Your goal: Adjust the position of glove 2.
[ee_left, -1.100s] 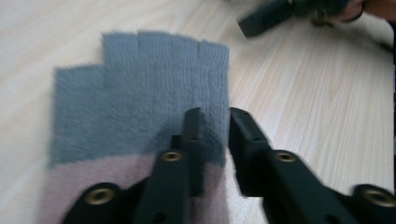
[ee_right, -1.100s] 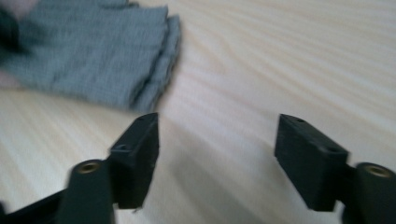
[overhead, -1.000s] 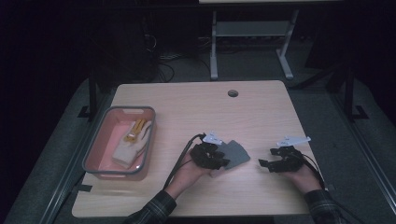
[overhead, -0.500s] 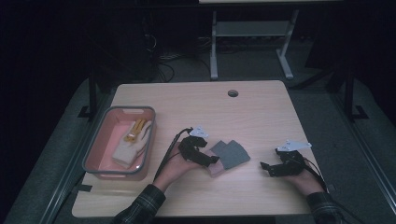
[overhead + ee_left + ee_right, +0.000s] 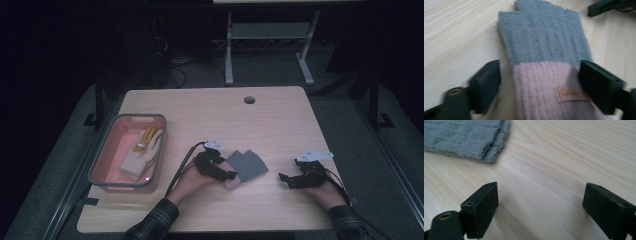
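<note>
Glove: a knitted fingerless glove [image 5: 544, 62], grey at the finger end and pink at the cuff, is lying flat on the table [image 5: 280, 120], a little toward 5 o'clock from the table's middle in the high view. A small pink tag is sitting on the cuff.

Glove against left gripper: the left gripper [image 5: 539, 82] is straddling the pink cuff, with 1 jaw at 9 o'clock of the cuff and 1 at 3 o'clock. In the left gripper view the grey end is running toward 12 o'clock, away from the jaws.

Left gripper state: its jaws have just been closing a little from their widest, yet they are standing spread, with the cuff between them. The 9 o'clock pad is showing a gap to the wool; whether the 3 o'clock pad is touching the cuff edge I cannot tell.

Glove against right gripper: the right gripper [image 5: 539, 207] is resting well apart from the glove, at 3 o'clock of it in the high view. In the right gripper view the glove's grey edge is lying at 11 o'clock.

Right gripper state: jaws are standing wide apart over bare wood, holding nothing.

Tray: a pink tray [image 5: 100, 170] with pale cloth items is sitting at 9 o'clock of the glove.
</note>
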`<state>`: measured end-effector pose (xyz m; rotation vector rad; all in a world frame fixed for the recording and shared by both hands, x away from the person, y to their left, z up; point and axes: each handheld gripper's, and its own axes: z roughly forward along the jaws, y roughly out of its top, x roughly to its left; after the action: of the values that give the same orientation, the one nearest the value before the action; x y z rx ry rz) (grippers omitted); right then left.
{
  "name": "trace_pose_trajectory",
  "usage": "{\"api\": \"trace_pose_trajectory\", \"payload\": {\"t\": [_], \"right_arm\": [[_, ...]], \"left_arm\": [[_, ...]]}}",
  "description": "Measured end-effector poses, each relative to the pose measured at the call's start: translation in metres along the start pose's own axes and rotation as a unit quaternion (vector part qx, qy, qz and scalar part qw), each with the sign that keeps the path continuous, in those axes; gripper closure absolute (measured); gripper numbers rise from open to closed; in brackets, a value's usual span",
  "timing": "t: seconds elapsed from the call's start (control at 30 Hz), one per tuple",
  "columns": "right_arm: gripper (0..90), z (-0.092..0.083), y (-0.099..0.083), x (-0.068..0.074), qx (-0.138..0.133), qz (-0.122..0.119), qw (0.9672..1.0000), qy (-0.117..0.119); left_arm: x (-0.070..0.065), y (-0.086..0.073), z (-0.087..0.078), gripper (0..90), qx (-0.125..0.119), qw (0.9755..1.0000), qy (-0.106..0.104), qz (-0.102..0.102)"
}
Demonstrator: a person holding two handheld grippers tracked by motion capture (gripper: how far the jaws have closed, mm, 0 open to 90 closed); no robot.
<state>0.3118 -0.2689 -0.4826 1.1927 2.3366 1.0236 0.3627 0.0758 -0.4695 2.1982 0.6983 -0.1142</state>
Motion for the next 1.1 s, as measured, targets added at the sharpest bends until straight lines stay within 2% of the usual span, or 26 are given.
{"api": "trace_pose_trajectory", "payload": {"t": [0.07, 0.17, 0.33, 0.4, 0.47, 0.53, 0.6, 0.73, 1.1], "right_arm": [[12.7, 0.0, 0.0, 0.0, 0.0, 0.0, 1.0, 0.0], [12.7, 0.0, 0.0, 0.0, 0.0, 0.001, 1.0, -0.001], [12.7, 0.0, 0.0, 0.0, -0.001, 0.002, 1.0, -0.001], [12.7, 0.0, 0.0, 0.0, -0.001, 0.002, 1.0, -0.001], [12.7, 0.0, 0.0, 0.0, -0.001, 0.002, 1.0, -0.001], [12.7, 0.0, 0.0, 0.0, -0.001, 0.001, 1.0, -0.002], [12.7, 0.0, 0.0, 0.0, -0.001, 0.001, 1.0, -0.002], [12.7, 0.001, 0.0, 0.0, -0.001, 0.001, 1.0, -0.002], [12.7, 0.0, 0.0, 0.0, -0.001, 0.001, 1.0, -0.001]], "left_arm": [[0.0, 0.0, -0.001, 30.6, 0.005, 0.9999, -0.01, 0.002], [0.001, 0.001, -0.001, 33.0, 0.01, 0.9999, -0.011, 0.004], [-0.001, 0.005, -0.001, 43.4, 0.028, 0.9995, -0.018, 0.004], [-0.005, 0.006, -0.002, 52.4, 0.03, 0.9992, -0.02, 0.017], [-0.011, 0.009, -0.003, 60.5, 0.038, 0.9984, -0.01, 0.041], [-0.016, 0.011, -0.003, 64.9, 0.047, 0.9971, 0.003, 0.06], [-0.019, 0.012, -0.003, 67.1, 0.05, 0.9963, 0.011, 0.069], [-0.019, 0.012, -0.005, 68.6, 0.039, 0.9976, 0.005, 0.056], [-0.018, 0.017, -0.024, 68.8, 0.023, 0.9985, 0.004, 0.05]]}}
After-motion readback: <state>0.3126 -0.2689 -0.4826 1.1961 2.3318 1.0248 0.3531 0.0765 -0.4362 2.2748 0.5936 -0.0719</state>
